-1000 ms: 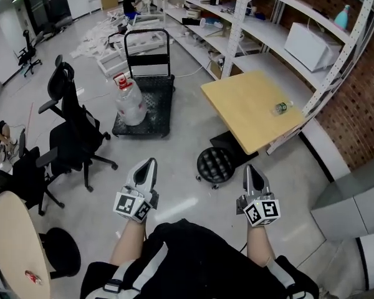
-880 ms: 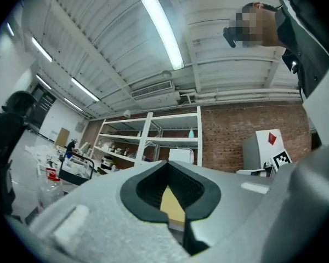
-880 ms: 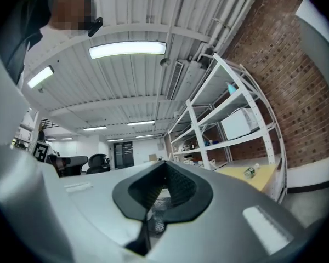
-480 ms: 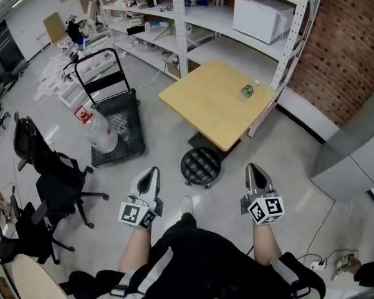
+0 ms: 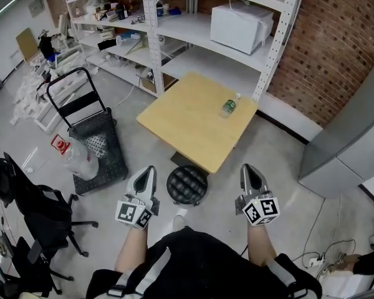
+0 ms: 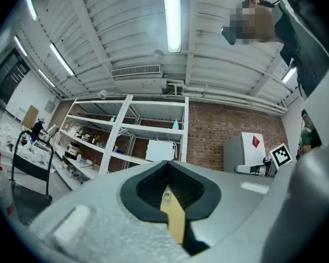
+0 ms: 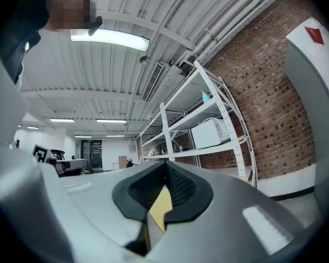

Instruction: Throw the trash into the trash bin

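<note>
1. Two hand-held grippers sit low in the head view: the left gripper (image 5: 148,174) below and left of centre, the right gripper (image 5: 249,172) below and right of centre. Both have their jaws pressed together with nothing held. In each gripper view only a sliver of yellow tabletop shows through the notch.
2. One piece of trash is in sight: a small clear bottle (image 5: 228,107) with a green label. It seems to lie on its side on the square wooden table (image 5: 181,126), near the table's right-hand corner, a little above and right of the frame's centre. It is well apart from both grippers.
3. The step in hand looks like the approach to the table. A round black stool (image 5: 187,184) stands at the table's near corner, between the two grippers in the picture, so the approach is best made to one side of it.
4. The right gripper is on the bottle's side and seems the natural one to use. Its jaws need to spread wide before it arrives.
5. A round bottle lying down may roll at a nudge. It is best to come down over it and close across its body, not push at it from one end.
6. A white shelf post (image 5: 266,48) stands just behind that corner of the table, at upper right, so the reach should stay short of it.
7. No trash bin can be picked out for certain. A grey block (image 5: 352,145) fills the right edge, but what it is cannot be told. The bin is best found before the bottle is lifted.
</note>
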Demonstrator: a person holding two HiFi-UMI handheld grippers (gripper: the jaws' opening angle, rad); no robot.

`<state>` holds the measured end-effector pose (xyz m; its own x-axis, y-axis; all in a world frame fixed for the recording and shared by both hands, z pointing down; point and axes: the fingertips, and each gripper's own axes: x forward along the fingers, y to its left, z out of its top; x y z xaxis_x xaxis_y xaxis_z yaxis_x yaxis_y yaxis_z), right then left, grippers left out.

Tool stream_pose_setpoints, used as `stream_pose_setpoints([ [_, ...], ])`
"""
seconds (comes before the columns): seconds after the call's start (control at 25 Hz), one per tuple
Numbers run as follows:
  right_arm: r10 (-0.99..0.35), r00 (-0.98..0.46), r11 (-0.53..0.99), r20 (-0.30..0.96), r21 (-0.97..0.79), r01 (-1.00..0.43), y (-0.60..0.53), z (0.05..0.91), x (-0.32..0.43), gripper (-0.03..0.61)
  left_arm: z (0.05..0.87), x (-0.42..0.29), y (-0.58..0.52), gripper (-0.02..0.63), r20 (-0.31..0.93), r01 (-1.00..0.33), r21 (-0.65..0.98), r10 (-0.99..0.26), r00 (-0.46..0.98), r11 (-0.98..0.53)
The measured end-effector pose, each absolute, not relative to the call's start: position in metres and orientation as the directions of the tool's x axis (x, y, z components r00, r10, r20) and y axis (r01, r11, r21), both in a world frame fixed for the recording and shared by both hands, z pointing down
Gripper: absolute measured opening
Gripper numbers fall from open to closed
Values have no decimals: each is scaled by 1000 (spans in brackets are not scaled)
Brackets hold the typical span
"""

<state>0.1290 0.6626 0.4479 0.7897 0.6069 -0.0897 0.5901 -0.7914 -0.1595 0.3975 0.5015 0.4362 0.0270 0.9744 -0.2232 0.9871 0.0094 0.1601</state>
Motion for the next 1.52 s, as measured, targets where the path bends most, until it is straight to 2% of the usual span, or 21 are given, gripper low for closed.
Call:
stream_pose_setpoints([
  [0.64,672,740,-736,-32,-137,663,735,459,198,6,445,480,601,3,-190,982,168,980,-58,91],
  [1.08,655,755,-748,-2,-139,649,826,476,221,6,458,480,691,3,-181,985,135,980,-79,104],
  [1.24,664,746,-739,56,-107,666,885,486,226,6,451,478,734,3,-171,988,145,985,-32,57],
  [1.52,638,759,-755,127,-89,649,970,513,233,6,475,461,817,3,-101,983,165,993,-64,80],
])
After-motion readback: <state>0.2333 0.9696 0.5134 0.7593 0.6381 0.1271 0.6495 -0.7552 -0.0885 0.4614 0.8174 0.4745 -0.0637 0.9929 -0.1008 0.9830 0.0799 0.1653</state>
